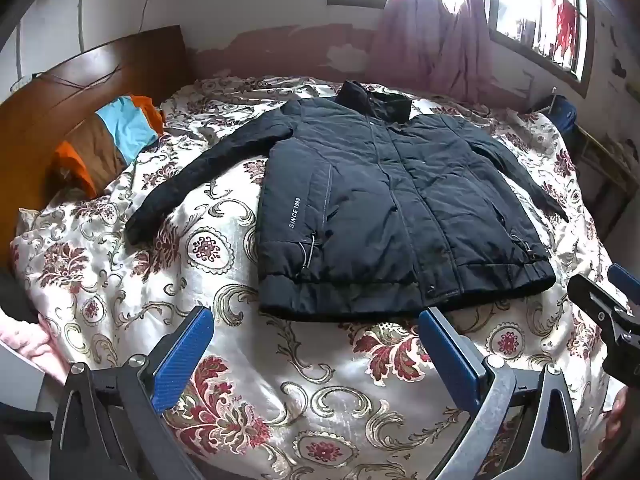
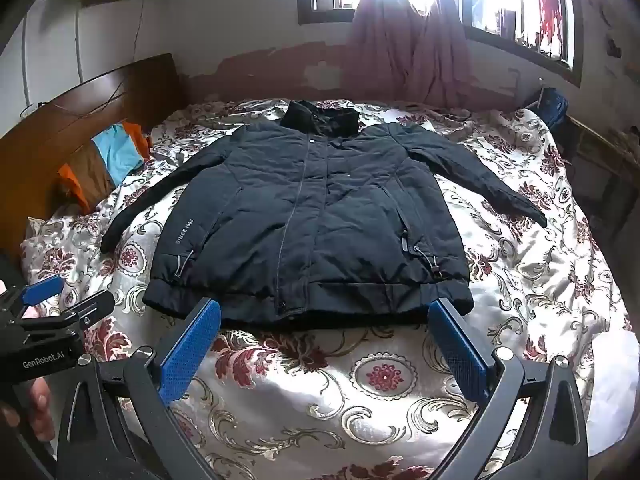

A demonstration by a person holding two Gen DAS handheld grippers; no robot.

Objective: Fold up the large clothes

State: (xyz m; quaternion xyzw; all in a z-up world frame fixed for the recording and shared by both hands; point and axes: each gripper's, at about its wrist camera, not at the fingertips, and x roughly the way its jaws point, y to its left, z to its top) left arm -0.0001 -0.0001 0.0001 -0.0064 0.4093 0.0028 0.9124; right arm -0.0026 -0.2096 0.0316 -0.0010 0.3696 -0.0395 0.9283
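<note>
A large dark navy padded jacket (image 1: 384,208) lies flat, front up and zipped, on the floral bedspread, collar toward the far wall, both sleeves spread out to the sides. It also shows in the right wrist view (image 2: 312,220). My left gripper (image 1: 316,320) is open and empty, its blue pads just short of the jacket's hem. My right gripper (image 2: 324,312) is open and empty, fingertips at the hem edge. The right gripper also shows at the right edge of the left wrist view (image 1: 612,308); the left gripper shows at the left of the right wrist view (image 2: 60,296).
The floral bedspread (image 1: 280,392) covers the whole bed. An orange, brown and light-blue pillow (image 1: 108,136) lies by the wooden headboard (image 1: 80,76) at the left. Pink curtains (image 2: 404,48) hang under bright windows. A dark bag (image 2: 554,104) sits beyond the bed's far right corner.
</note>
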